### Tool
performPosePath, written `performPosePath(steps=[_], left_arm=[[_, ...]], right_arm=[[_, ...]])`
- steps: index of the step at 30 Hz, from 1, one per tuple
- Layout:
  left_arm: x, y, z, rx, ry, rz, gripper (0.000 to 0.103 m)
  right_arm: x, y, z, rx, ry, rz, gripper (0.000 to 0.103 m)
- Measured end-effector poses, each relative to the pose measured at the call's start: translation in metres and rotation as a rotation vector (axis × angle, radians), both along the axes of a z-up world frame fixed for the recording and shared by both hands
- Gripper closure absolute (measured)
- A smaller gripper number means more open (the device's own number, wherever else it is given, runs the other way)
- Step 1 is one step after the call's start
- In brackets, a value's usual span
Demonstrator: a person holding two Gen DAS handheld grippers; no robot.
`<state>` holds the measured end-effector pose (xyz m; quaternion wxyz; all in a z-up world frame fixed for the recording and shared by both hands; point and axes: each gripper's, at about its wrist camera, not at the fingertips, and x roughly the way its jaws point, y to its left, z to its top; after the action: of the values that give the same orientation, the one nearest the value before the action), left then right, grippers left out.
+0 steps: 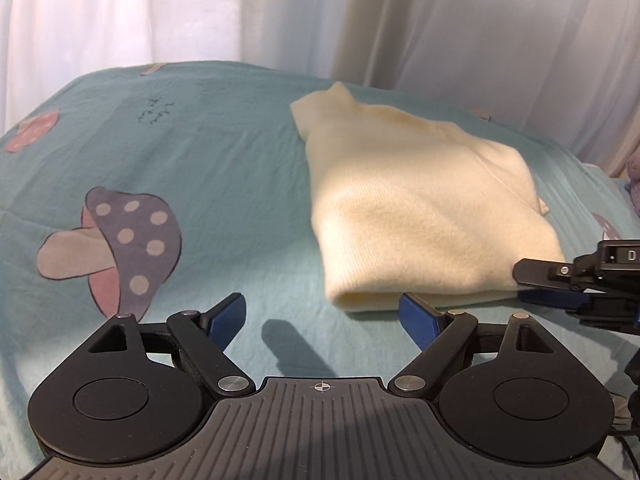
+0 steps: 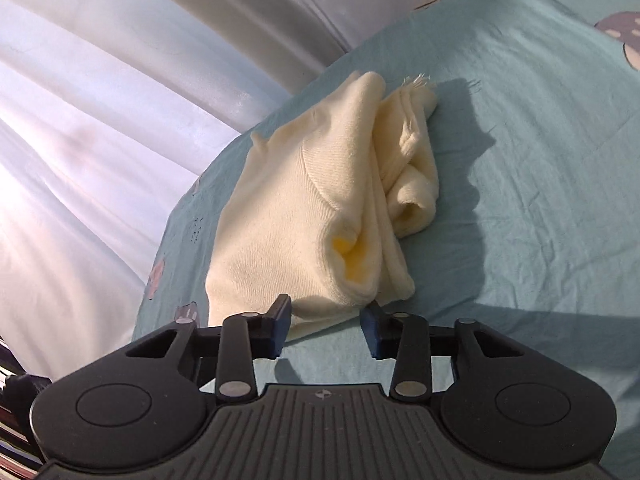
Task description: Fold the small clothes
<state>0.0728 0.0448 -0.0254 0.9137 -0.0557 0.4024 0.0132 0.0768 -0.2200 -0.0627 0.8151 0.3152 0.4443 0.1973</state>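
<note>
A cream knit garment [image 1: 424, 208] lies folded on the teal bed sheet [image 1: 224, 160], right of centre in the left wrist view. My left gripper [image 1: 322, 316] is open and empty, just in front of the garment's near folded edge. My right gripper [image 1: 532, 284] shows at the right edge of that view, its fingers at the garment's near right corner. In the right wrist view the right gripper [image 2: 326, 328] is open, with the garment's near edge [image 2: 320, 216] lying between its blue pads [image 2: 280, 324]. The garment's layers bunch at its right side.
The sheet has purple and pink mushroom prints [image 1: 120, 248]. White curtains [image 1: 200, 8] hang behind the bed and fill the left of the right wrist view [image 2: 100, 120]. A purplish soft object [image 1: 634, 176] sits at the far right edge.
</note>
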Motion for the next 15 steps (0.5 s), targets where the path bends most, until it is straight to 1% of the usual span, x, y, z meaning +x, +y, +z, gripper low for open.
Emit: performPosePath(steps=[1, 2, 4, 5, 6, 7, 8, 9, 10, 11, 12, 13, 14, 15], left_arm=[[0.001, -0.003, -0.001, 0.005, -0.006, -0.002, 0.014], [0.004, -0.005, -0.004, 0.011, -0.008, -0.005, 0.014], [0.01, -0.007, -0.01, 0.038, 0.011, 0.009, 0.016], [0.012, -0.006, -0.012, 0.043, 0.012, 0.019, 0.017], [0.012, -0.005, -0.013, 0.049, 0.016, 0.035, 0.017], [0.012, -0.001, -0.014, 0.051, 0.017, 0.068, 0.017], [0.01, 0.004, -0.013, 0.041, 0.015, 0.099, 0.017], [0.009, 0.01, -0.012, 0.02, 0.019, 0.125, 0.016], [0.008, 0.015, -0.011, 0.0, 0.025, 0.149, 0.017], [0.005, 0.021, -0.009, -0.015, 0.026, 0.181, 0.017], [0.002, 0.027, -0.005, -0.042, 0.028, 0.194, 0.017], [-0.001, 0.031, -0.003, -0.058, 0.03, 0.201, 0.017], [-0.006, 0.034, 0.004, -0.056, 0.028, 0.22, 0.018], [-0.009, 0.034, 0.01, -0.035, 0.011, 0.239, 0.019]], right_arm=[[0.0, 0.003, 0.0, 0.014, 0.014, -0.006, 0.095], [-0.002, 0.001, -0.001, 0.086, 0.022, -0.006, 0.095], [-0.002, -0.011, -0.006, 0.345, 0.049, -0.008, 0.095], [-0.002, -0.018, -0.011, 0.455, 0.061, -0.019, 0.096], [-0.002, -0.023, -0.014, 0.512, 0.072, -0.031, 0.097], [-0.001, -0.027, -0.016, 0.481, 0.079, -0.047, 0.097], [-0.001, -0.029, -0.015, 0.385, 0.081, -0.062, 0.097], [-0.001, -0.028, -0.013, 0.265, 0.08, -0.071, 0.097], [-0.002, -0.025, -0.009, 0.081, 0.072, -0.082, 0.097], [-0.005, -0.023, -0.006, -0.012, 0.056, -0.078, 0.095], [-0.01, -0.024, -0.002, -0.048, 0.034, -0.068, 0.094], [-0.014, -0.027, 0.002, -0.051, 0.021, -0.067, 0.094], [-0.018, -0.028, 0.008, -0.056, 0.005, -0.062, 0.094], [-0.021, -0.03, 0.016, -0.077, -0.021, -0.061, 0.094]])
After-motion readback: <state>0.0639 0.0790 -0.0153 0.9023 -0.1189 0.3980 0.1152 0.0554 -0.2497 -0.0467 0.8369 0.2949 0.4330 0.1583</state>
